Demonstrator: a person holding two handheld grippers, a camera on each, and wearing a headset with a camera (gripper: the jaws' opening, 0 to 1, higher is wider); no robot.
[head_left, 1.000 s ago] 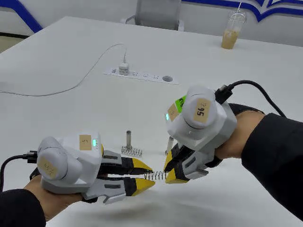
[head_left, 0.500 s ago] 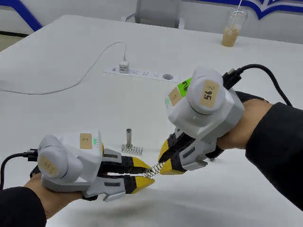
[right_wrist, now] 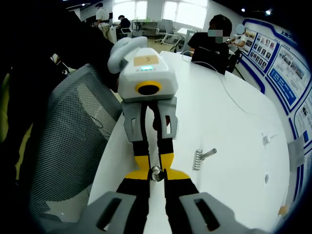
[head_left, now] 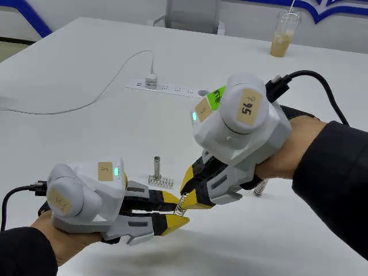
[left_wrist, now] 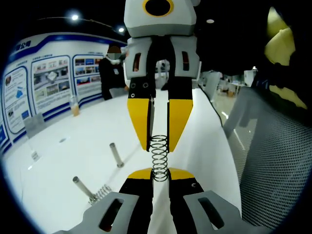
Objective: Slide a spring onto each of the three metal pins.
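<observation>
Since a second ago my right gripper (head_left: 185, 194) has swung left and down toward mid-frame, tipping the held spring (head_left: 183, 202) from level to steep. Both tools are clenched on it: my left gripper (head_left: 179, 211) pinches its lower end, the right one its upper end. Left of centre a metal pin (head_left: 156, 167) stands upright, with a loose spring (head_left: 161, 182) lying at its foot. At centre right a tilted coil (head_left: 261, 187) peeks from under my hand.
</observation>
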